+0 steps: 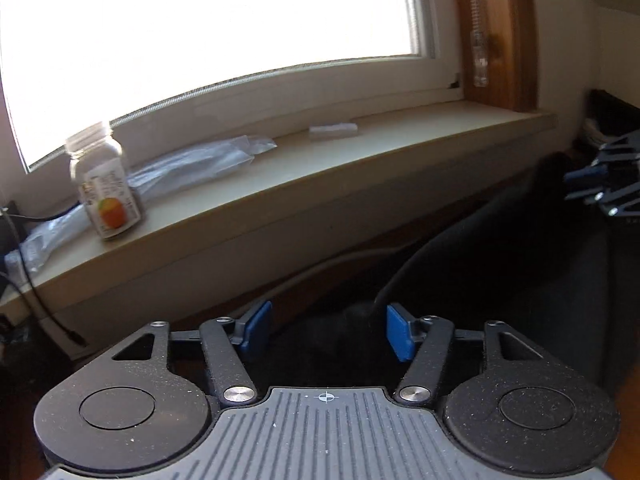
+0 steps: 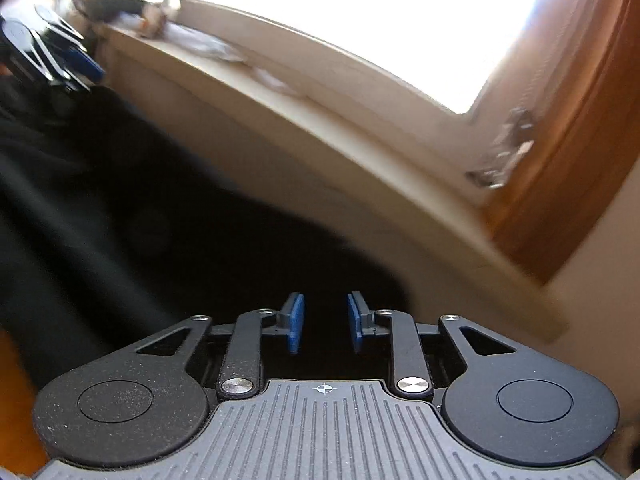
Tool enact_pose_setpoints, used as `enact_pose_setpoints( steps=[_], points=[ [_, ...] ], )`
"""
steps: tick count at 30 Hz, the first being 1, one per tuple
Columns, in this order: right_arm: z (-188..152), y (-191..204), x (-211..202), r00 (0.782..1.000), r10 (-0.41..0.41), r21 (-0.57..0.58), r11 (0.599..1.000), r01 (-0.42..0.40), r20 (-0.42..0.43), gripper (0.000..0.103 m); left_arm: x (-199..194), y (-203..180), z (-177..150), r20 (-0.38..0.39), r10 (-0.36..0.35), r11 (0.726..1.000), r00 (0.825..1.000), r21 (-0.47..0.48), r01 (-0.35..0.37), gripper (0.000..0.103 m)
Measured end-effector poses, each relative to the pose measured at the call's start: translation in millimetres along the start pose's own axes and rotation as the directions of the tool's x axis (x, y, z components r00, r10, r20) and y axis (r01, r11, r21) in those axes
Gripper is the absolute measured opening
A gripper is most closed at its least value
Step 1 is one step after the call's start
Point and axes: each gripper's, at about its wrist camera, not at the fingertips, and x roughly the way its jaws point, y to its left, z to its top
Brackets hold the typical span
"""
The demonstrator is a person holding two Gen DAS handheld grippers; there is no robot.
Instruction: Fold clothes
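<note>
A black garment [image 1: 500,248] lies spread below the window sill and fills the left of the right wrist view [image 2: 120,208]. My left gripper [image 1: 328,334] is open, its blue pads [image 1: 256,330] wide apart, with a bunch of the black cloth low between them. My right gripper [image 2: 325,322] has its blue pads [image 2: 295,320] a narrower gap apart, over the garment's dark edge; no cloth is clearly pinched. Each gripper shows in the other's view: the right one [image 1: 600,180] at the far right by a raised part of the cloth, the left one [image 2: 56,56] at the upper left.
A cream window sill [image 1: 360,160] runs right behind the garment, under a bright window. On it stand a glass jar with an orange label [image 1: 106,184], clear plastic wrapping [image 1: 192,168] and a small white piece [image 1: 332,130]. A wooden frame [image 1: 504,32] rises at right. A cable [image 1: 36,292] hangs at left.
</note>
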Motion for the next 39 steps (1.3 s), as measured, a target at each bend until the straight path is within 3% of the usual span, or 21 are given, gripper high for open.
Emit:
enact_pose_setpoints(
  steps=[3, 7, 17, 18, 20, 21, 22, 24, 27, 29, 30, 31, 35, 39],
  points=[
    [-5.0, 10.2, -2.2, 0.998, 0.068, 0.028, 0.997, -0.068, 0.004, 0.026, -16.3, 8.2, -3.3, 0.007, 0.033, 0.999, 0.999, 0.014, -0.033, 0.067],
    [-15.9, 2.1, 14.8, 0.998, 0.051, 0.094, 0.994, -0.049, -0.021, 0.026, -31.0, 27.1, -13.2, -0.007, 0.087, 0.996, 0.996, 0.024, -0.086, 0.068],
    [-32.4, -19.9, 29.0, 0.994, 0.103, 0.264, 0.958, -0.11, 0.041, 0.029, -2.5, 37.5, -35.1, -0.053, 0.052, 0.998, 0.997, 0.029, -0.05, 0.067],
    [-33.4, -21.0, 28.4, 0.993, 0.11, 0.275, 0.954, -0.117, 0.042, 0.029, 2.2, 35.4, -34.6, -0.061, 0.056, 0.998, 0.997, 0.036, -0.054, 0.062],
    [-34.1, -23.1, 26.7, 0.992, 0.121, 0.294, 0.947, -0.129, 0.044, 0.03, 10.9, 33.7, -32.5, -0.082, 0.072, 0.997, 0.994, 0.04, -0.069, 0.041],
    [-33.9, -23.6, 26.5, 0.991, 0.123, 0.298, 0.946, -0.131, 0.045, 0.031, 14.2, 36.6, -30.4, -0.093, 0.1, 0.995, 0.991, 0.021, -0.099, 0.017],
    [-34.1, -22.4, 25.5, 0.992, 0.12, 0.296, 0.946, -0.128, 0.044, 0.031, 15.9, 41.6, -27.8, -0.087, 0.145, 0.989, 0.986, -0.009, -0.147, 0.011],
    [-34.6, -18.7, 22.7, 0.993, 0.113, 0.288, 0.95, -0.121, 0.043, 0.031, 11.6, 48.9, -25.1, -0.052, 0.202, 0.977, 0.978, -0.05, -0.205, 0.011],
    [-34.1, -13.7, 21.0, 0.994, 0.097, 0.269, 0.957, -0.105, 0.042, 0.031, 5.9, 45.5, -21.7, -0.037, 0.234, 0.969, 0.972, -0.07, -0.236, 0.019],
    [-33.9, -12.6, 21.7, 0.995, 0.09, 0.261, 0.96, -0.098, 0.041, 0.031, 1.5, 36.0, -18.1, -0.014, 0.242, 0.968, 0.97, -0.057, -0.243, 0.04],
    [-33.7, -12.0, 21.5, 0.995, 0.088, 0.259, 0.961, -0.096, 0.041, 0.031, -1.2, 29.6, -15.6, 0.007, 0.242, 0.969, 0.97, -0.044, -0.242, 0.056],
    [-33.6, -11.5, 21.3, 0.995, 0.086, 0.258, 0.962, -0.093, 0.041, 0.031, -2.2, 21.8, -11.6, 0.026, 0.221, 0.975, 0.975, -0.032, -0.22, 0.064],
    [-34.7, -12.9, 18.6, 0.996, 0.08, 0.265, 0.96, -0.089, 0.045, 0.039, 4.6, -9.7, 8.7, 0.08, 0.094, 0.996, 0.992, -0.015, -0.093, 0.075],
    [-41.2, -21.8, 6.0, 0.992, 0.102, 0.305, 0.945, -0.118, 0.07, 0.042, 28.4, -46.3, 29.8, 0.121, -0.06, 0.998, 0.991, -0.015, 0.062, 0.077]
  ],
)
